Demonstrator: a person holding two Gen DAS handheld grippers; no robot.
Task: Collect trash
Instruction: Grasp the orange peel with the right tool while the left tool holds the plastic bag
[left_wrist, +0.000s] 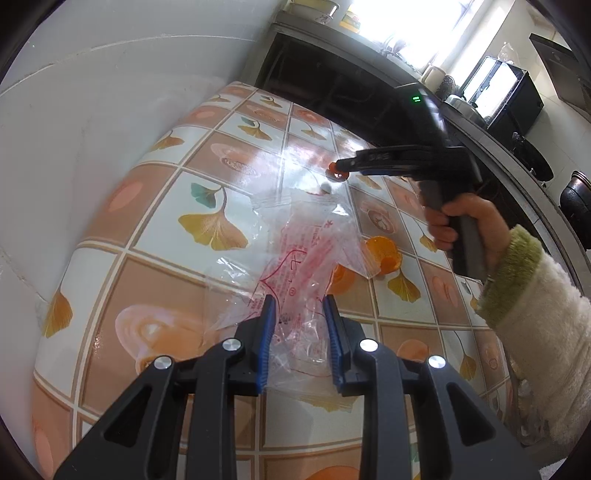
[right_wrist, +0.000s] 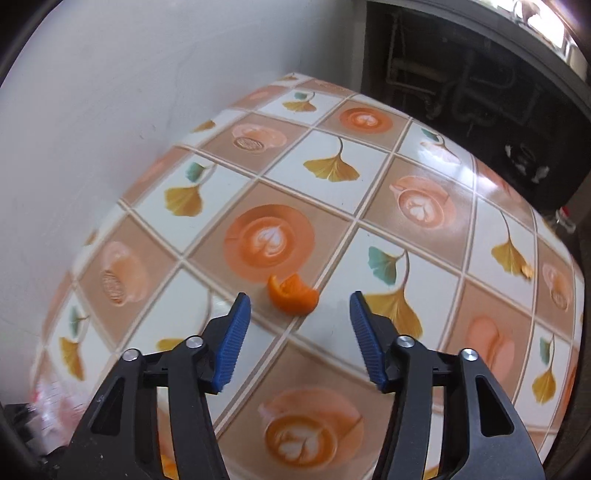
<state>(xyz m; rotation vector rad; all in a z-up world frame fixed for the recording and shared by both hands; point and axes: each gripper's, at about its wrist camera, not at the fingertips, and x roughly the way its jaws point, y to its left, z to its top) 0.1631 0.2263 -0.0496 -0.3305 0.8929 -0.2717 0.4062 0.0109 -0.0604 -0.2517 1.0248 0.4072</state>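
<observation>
My left gripper (left_wrist: 300, 301) is shut on a crumpled clear plastic bag (left_wrist: 295, 251) with red print, which spreads forward over the tiled tablecloth (left_wrist: 155, 280). Two orange peel pieces (left_wrist: 384, 254) lie at the bag's right edge, partly under it. In the right wrist view a curled orange peel (right_wrist: 288, 299) lies on the cloth between the tips of my open right gripper (right_wrist: 300, 294), and the pads do not touch it. In the left wrist view a hand (left_wrist: 469, 225) holds the right gripper (left_wrist: 337, 170) beyond the bag, pointing down at the table.
A white wall (left_wrist: 92, 92) borders the table on the left. Behind the table is a dark open cabinet (right_wrist: 461, 85) under a counter with a black appliance (left_wrist: 502, 99). A small white ball (left_wrist: 327, 187) lies near the right gripper's tips.
</observation>
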